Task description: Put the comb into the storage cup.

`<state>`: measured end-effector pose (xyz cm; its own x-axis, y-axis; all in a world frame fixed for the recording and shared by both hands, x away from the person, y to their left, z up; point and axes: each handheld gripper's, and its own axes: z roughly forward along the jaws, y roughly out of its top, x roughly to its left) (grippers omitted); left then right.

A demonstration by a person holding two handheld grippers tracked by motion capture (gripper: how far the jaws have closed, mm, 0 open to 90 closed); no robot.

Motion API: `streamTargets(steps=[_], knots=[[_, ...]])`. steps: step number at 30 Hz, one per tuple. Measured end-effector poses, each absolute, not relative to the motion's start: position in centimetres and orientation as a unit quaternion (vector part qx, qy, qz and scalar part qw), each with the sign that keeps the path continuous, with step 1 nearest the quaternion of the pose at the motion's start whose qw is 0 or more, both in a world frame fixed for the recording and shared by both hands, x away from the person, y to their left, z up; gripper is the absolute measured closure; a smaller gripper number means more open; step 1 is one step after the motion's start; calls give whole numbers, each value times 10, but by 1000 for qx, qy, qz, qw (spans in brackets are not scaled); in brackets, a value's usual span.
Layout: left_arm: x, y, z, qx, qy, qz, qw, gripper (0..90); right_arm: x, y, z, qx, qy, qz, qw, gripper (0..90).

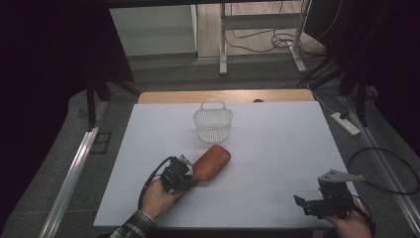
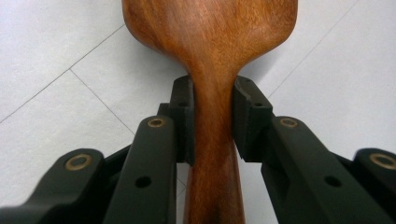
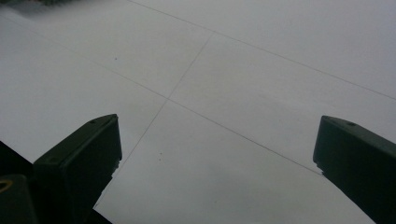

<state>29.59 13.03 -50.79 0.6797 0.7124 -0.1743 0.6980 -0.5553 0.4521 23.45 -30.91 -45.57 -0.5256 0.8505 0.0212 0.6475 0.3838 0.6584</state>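
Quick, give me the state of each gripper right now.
Left gripper: shut on the wooden spoon, gripping its handle.
Right gripper: open, nothing between its jaws.

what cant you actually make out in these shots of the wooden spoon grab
- Wooden spoon handle end: high view, covered by the left gripper and hand.
- Spoon bowl tip: left gripper view, cut off by the top edge.
- Whether the spoon is lifted or lying on the table: not clear from either view.
- White basket contents: high view, too small and dim.
- Right gripper jaw tips: high view, dark and small.
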Motion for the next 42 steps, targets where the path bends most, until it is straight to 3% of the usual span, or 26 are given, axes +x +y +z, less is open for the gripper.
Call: streamTargets(steps=[42], knots=[[276,145,-474,851,377,53,362,717,226,-307,-449,428,812,356,177,0]])
